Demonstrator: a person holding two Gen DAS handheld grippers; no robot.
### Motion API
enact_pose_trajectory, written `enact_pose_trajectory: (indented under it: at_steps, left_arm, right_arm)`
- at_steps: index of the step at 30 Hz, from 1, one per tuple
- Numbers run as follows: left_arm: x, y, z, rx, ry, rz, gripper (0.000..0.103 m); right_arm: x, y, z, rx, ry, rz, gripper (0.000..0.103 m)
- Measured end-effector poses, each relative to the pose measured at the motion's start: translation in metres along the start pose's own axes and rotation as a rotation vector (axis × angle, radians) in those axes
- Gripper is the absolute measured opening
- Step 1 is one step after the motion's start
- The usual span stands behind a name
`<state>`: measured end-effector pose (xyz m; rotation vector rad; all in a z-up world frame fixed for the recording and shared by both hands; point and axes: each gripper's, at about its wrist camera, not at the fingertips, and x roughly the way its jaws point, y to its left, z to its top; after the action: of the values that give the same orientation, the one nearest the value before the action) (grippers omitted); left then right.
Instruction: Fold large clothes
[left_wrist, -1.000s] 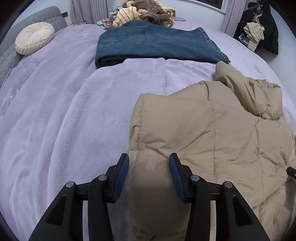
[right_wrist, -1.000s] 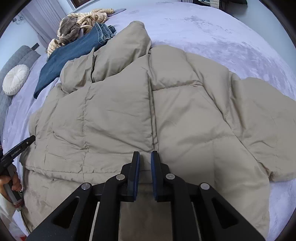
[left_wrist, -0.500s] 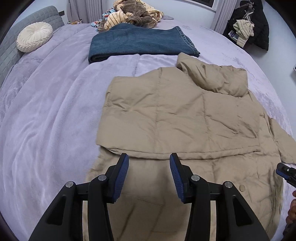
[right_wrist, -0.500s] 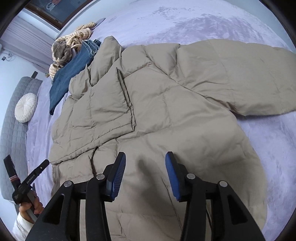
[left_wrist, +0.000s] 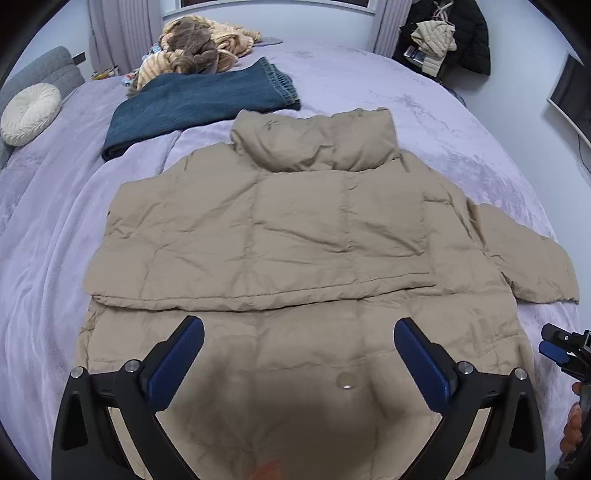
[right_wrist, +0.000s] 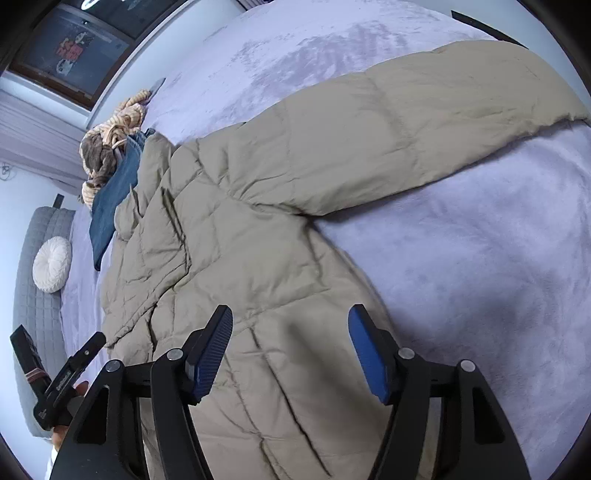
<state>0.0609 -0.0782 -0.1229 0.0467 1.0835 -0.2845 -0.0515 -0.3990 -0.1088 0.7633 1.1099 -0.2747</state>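
A tan puffer jacket (left_wrist: 280, 236) lies flat on the lilac bed, hood at the far end. Its left sleeve is folded across the body and its right sleeve (left_wrist: 532, 266) sticks out to the right. My left gripper (left_wrist: 299, 354) is wide open and empty above the jacket's hem. My right gripper (right_wrist: 290, 347) is open and empty over the jacket's right side (right_wrist: 258, 258), with the spread sleeve (right_wrist: 406, 122) ahead of it. The right gripper's tip also shows in the left wrist view (left_wrist: 561, 350).
Folded blue jeans (left_wrist: 199, 103) lie beyond the hood, with a heap of striped clothes (left_wrist: 199, 51) behind. A round white cushion (left_wrist: 29, 114) sits at the far left. Dark clothes (left_wrist: 450, 33) hang at the back right. Bare blanket (right_wrist: 480, 258) lies right of the jacket.
The right gripper let go of the jacket and opened. Both grippers pulled back from it and opened wider. The left sleeve now lies folded over the body.
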Motion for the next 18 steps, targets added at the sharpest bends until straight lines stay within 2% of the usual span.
enact_pose_trajectory:
  at_steps: [3, 9, 14, 15, 17, 18]
  left_arm:
    - [0.003, -0.029, 0.003, 0.038, 0.01, 0.009, 0.103]
    - [0.022, -0.066, 0.005, 0.045, 0.075, -0.044, 0.103]
    - [0.029, -0.097, 0.002, 0.084, 0.102, -0.054, 0.103]
    - [0.029, -0.103, 0.003, 0.094, 0.101, -0.06, 0.103]
    - [0.029, -0.112, 0.004, 0.107, 0.097, -0.061, 0.103]
    - [0.03, -0.117, 0.005, 0.113, 0.096, -0.06, 0.103]
  right_arm:
    - [-0.01, -0.025, 0.01, 0.042, -0.018, 0.007, 0.077]
    - [-0.024, -0.071, 0.036, 0.115, -0.066, 0.012, 0.086]
    - [-0.034, -0.116, 0.063, 0.223, -0.135, 0.068, 0.089]
    - [-0.035, -0.124, 0.068, 0.245, -0.144, 0.085, 0.09]
    - [-0.036, -0.14, 0.077, 0.308, -0.176, 0.123, 0.103]
    - [-0.036, -0.15, 0.081, 0.344, -0.196, 0.146, 0.103]
